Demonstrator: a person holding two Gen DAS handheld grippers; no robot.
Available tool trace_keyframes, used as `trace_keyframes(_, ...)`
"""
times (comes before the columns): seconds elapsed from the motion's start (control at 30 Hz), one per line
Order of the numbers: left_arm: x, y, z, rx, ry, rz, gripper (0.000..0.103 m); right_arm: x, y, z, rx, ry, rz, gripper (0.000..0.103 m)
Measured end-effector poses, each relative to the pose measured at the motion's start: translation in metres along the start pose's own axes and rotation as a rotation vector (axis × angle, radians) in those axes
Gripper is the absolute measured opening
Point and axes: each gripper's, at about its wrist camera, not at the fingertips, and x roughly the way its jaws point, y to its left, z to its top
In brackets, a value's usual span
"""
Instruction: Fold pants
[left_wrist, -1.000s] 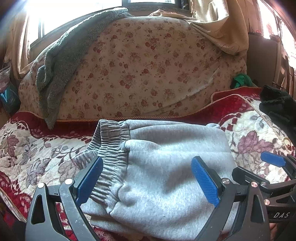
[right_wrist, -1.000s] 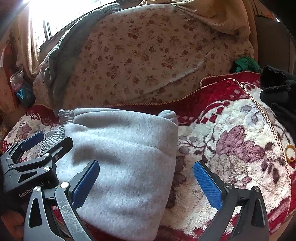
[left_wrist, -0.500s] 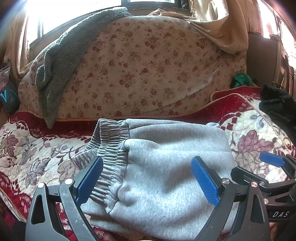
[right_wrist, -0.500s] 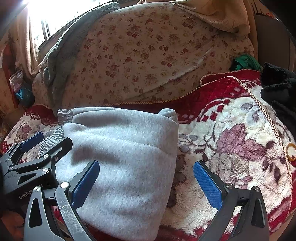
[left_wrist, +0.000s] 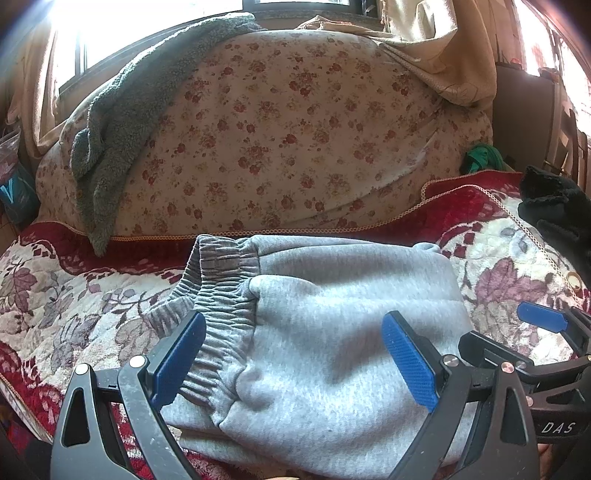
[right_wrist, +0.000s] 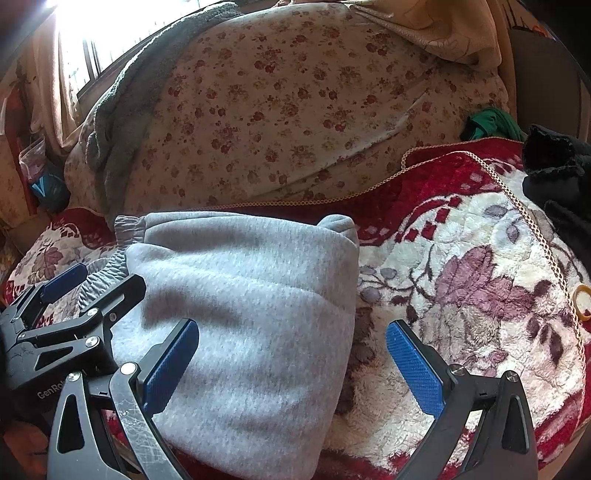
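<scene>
Left wrist view
- Pants (left_wrist: 332, 332): grey fleece sweatpants, lying as a compact, thick, several-layer bundle on the blanket (left_wrist: 74, 302), just ahead of both tools. Ribbed elastic waistband (left_wrist: 221, 295) gathered at the bundle's left; rounded fold edge at its right.
- Left gripper (left_wrist: 291, 354): blue ribbed pads set wide apart over the near edge of the bundle, nothing between them, no cloth held.
- Right gripper (left_wrist: 543, 325): seen at the right edge, beside the bundle; only one blue pad shows here, so its spread cannot be told from this view.
- Blanket: plush, red and cream, floral pattern, corded trim.
- Behind: large bolster (left_wrist: 295, 140) in small-flower cotton; grey terry towel (left_wrist: 129, 122) draped over its left shoulder.

Right wrist view
- Pants (right_wrist: 251, 302): same bundle, soft and puffy, right fold edge rounded and slightly lifted off the blanket (right_wrist: 480, 295).
- Right gripper (right_wrist: 291, 362): pads wide apart, straddling the bundle's right edge, empty.
- Left gripper (right_wrist: 74, 291): at far left, over the waistband end.

Progress, judged: folding looks essentially done; at most a pat-down or squaring of the loose waistband remains
</scene>
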Motion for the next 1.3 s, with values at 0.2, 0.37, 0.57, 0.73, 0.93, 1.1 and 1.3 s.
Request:
trace_keyframes(0.2, 0.001, 0.003, -0.001, -0.002, 0.002, 0.004, 0.096, 0.001, 0.001, 0.000, -0.004, 0.001, -0.003, 0.103)
trace_keyframes(0.37, 0.002, 0.006, -0.002, -0.001, 0.002, 0.002, 0.096, 0.003, 0.003, 0.000, -0.017, 0.006, -0.013, 0.103)
trace_keyframes(0.57, 0.002, 0.007, -0.002, -0.002, 0.003, 0.002, 0.096, 0.003, 0.004, 0.000, -0.018, 0.008, -0.014, 0.103)
trace_keyframes(0.73, 0.002, 0.007, -0.002, -0.004, 0.002, 0.003, 0.096, 0.003, 0.004, 0.000, -0.016, 0.007, -0.014, 0.103)
trace_keyframes(0.93, 0.002, 0.007, -0.001, -0.006, 0.003, 0.003, 0.096, 0.003, 0.005, 0.000, -0.018, 0.009, -0.014, 0.103)
trace_keyframes(1.1, 0.002, 0.007, -0.002, -0.003, 0.001, 0.002, 0.096, 0.004, 0.005, 0.000, -0.017, 0.010, -0.016, 0.103)
trace_keyframes(1.3, 0.000, 0.011, 0.001, 0.002, -0.027, 0.001, 0.096, 0.005, 0.004, 0.001, -0.018, 0.011, -0.016, 0.103)
